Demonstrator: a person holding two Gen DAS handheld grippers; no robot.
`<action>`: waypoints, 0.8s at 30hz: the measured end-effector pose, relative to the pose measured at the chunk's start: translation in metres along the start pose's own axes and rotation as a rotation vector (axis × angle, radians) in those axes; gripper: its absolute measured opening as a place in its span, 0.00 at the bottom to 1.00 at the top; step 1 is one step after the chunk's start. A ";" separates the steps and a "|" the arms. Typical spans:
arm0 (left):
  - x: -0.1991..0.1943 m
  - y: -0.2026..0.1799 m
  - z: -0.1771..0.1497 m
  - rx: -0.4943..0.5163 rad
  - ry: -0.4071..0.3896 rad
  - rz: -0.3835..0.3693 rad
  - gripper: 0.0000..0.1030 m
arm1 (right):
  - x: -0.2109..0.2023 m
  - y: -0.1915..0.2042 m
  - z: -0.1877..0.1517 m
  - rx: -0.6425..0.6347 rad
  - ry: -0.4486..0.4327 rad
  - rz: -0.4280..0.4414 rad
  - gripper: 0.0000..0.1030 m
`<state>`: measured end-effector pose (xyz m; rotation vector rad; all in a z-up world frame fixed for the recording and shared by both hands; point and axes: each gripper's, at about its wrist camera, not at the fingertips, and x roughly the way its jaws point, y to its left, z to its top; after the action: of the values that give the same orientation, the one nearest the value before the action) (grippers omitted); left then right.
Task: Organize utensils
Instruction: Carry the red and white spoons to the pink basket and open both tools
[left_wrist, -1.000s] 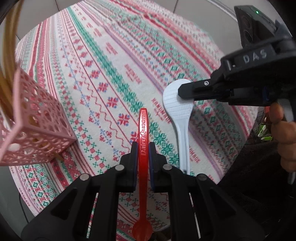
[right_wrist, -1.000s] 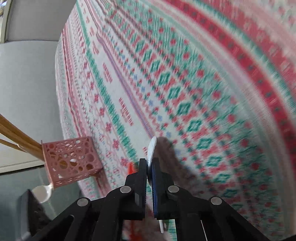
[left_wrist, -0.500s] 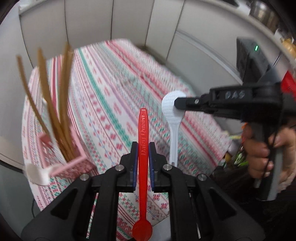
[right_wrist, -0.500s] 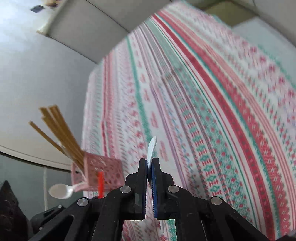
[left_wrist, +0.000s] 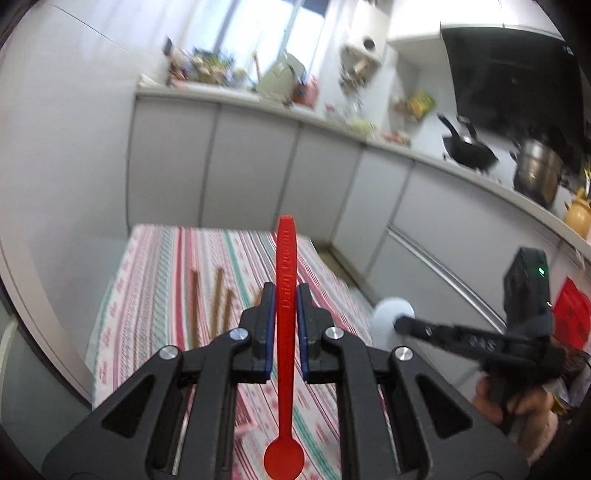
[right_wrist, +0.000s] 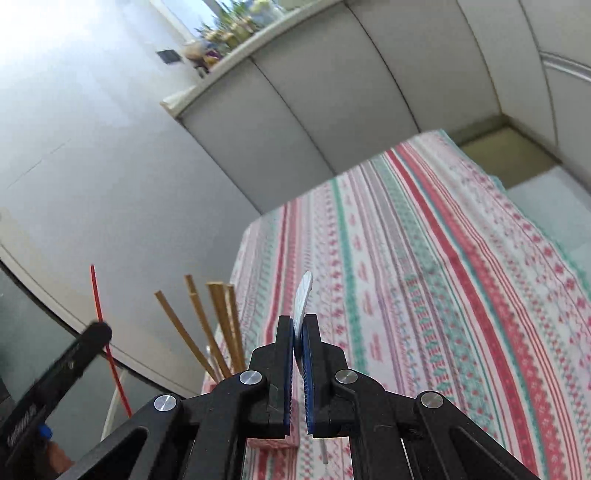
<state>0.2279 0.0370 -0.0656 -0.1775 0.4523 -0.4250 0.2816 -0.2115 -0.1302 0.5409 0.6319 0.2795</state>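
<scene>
My left gripper (left_wrist: 283, 295) is shut on a red plastic spoon (left_wrist: 285, 280), handle forward, bowl toward the camera, held high above the table. My right gripper (right_wrist: 300, 323) is shut on a white spoon (right_wrist: 303, 293), seen edge-on; its bowl shows in the left wrist view (left_wrist: 389, 314). Several wooden chopsticks (right_wrist: 218, 325) stand in a pink lattice holder (right_wrist: 275, 441), mostly hidden behind my right fingers. The chopsticks also show in the left wrist view (left_wrist: 216, 302). The left gripper (right_wrist: 98, 332) with the red spoon (right_wrist: 99, 306) shows at the right wrist view's left.
A table with a red, green and white patterned cloth (right_wrist: 424, 277) lies below. Grey cabinets (left_wrist: 258, 166) with a cluttered counter stand behind, with a black pan (left_wrist: 469, 151) and a steel pot (left_wrist: 535, 173) at the right.
Both grippers have risen and tilted up with their spoons still held. The table and holder have dropped low in both views, and the kitchen cabinets and counter have come into sight.
</scene>
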 end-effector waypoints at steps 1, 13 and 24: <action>0.002 0.001 -0.002 0.005 -0.034 0.017 0.11 | 0.002 0.002 0.000 -0.001 0.002 0.003 0.04; 0.041 -0.002 -0.032 0.069 -0.161 0.187 0.12 | 0.015 0.004 -0.002 -0.001 0.010 0.003 0.04; 0.044 -0.001 -0.044 0.096 -0.185 0.273 0.12 | 0.012 0.004 -0.003 -0.009 0.014 0.016 0.04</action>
<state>0.2431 0.0144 -0.1210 -0.0597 0.2680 -0.1599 0.2889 -0.2019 -0.1353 0.5362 0.6401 0.3017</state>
